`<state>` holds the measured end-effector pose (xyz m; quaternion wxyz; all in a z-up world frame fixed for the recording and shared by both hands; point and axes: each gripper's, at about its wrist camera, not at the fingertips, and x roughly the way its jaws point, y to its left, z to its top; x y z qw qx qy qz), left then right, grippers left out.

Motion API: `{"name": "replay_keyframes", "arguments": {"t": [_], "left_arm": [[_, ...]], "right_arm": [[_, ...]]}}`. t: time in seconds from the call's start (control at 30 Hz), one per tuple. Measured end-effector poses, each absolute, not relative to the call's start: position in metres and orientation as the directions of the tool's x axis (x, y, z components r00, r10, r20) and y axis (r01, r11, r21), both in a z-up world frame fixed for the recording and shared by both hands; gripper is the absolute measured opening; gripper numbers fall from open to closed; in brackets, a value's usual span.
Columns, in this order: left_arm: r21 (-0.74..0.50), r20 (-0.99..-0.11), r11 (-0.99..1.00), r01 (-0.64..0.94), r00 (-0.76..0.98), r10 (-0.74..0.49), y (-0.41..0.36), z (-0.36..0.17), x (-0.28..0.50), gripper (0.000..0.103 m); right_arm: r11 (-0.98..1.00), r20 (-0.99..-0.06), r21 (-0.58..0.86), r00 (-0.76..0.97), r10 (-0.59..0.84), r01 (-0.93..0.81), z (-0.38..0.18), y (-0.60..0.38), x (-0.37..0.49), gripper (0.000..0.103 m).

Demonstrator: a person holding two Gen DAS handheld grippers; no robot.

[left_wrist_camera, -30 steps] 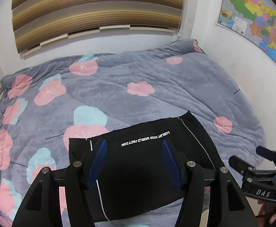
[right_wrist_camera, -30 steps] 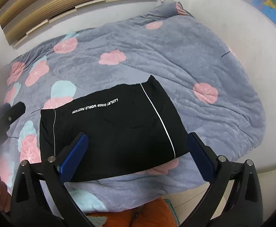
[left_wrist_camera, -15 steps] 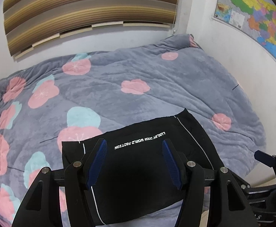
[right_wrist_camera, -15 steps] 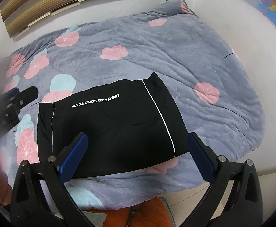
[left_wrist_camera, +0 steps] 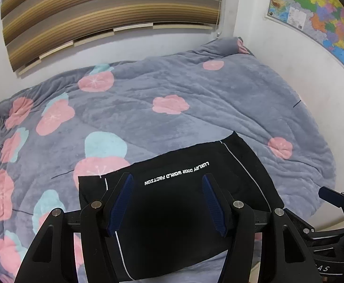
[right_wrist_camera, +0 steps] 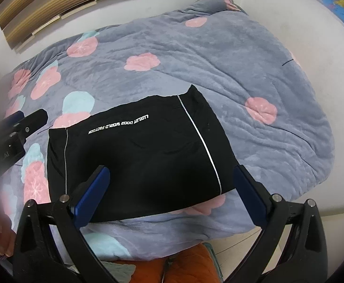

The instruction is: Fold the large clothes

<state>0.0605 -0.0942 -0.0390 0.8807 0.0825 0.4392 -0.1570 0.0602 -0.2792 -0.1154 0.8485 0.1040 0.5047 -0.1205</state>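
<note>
A black garment (right_wrist_camera: pixel 136 158) with white side stripes and white lettering lies folded into a flat rectangle near the front edge of the bed; it also shows in the left wrist view (left_wrist_camera: pixel 176 210). My left gripper (left_wrist_camera: pixel 168 181) hovers above it, open and empty. My right gripper (right_wrist_camera: pixel 169 176) is wide open and empty above the garment's near edge. The right gripper shows at the right edge of the left wrist view (left_wrist_camera: pixel 332 195). The left gripper shows at the left edge of the right wrist view (right_wrist_camera: pixel 27 121).
The bed is covered by a grey quilt (left_wrist_camera: pixel 195 99) with pink and teal flowers. White walls stand behind and to the right, with a map (left_wrist_camera: pixel 318 11) on the right wall. An orange cloth (right_wrist_camera: pixel 186 264) and floor lie below the bed's front edge.
Both grippers have lifted and drawn back from the garment a little. The garment lies unchanged.
</note>
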Motion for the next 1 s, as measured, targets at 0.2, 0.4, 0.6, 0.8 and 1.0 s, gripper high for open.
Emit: {"name": "replay_keyframes", "arguments": {"t": [0.2, 0.4, 0.6, 0.8, 1.0], "left_arm": [[0.015, -0.797, 0.947, 0.321, 0.575, -0.182, -0.086, -0.037, 0.060, 0.063], [-0.015, -0.798, 0.960, 0.279, 0.575, -0.179, -0.074, -0.035, 0.052, 0.063], [-0.012, -0.807, 0.969, 0.245, 0.570, -0.154, -0.062, -0.040, 0.046, 0.063], [-0.018, -0.814, 0.977, 0.211, 0.565, -0.136, -0.054, -0.044, 0.043, 0.063], [0.017, -0.817, 0.984, 0.176, 0.570, -0.087, -0.052, -0.046, 0.041, 0.063]], "right_arm": [[0.955, -0.882, 0.072, 0.466, -0.074, 0.288, -0.116, -0.277, 0.062, 0.101], [0.951, -0.881, 0.087, 0.469, -0.065, 0.295, -0.117, -0.284, 0.059, 0.101], [0.953, -0.885, 0.093, 0.462, -0.052, 0.287, -0.119, -0.284, 0.063, 0.101], [0.965, -0.885, 0.081, 0.464, -0.045, 0.248, -0.119, -0.276, 0.067, 0.101], [0.972, -0.884, 0.087, 0.467, -0.025, 0.216, -0.120, -0.270, 0.070, 0.101]]}}
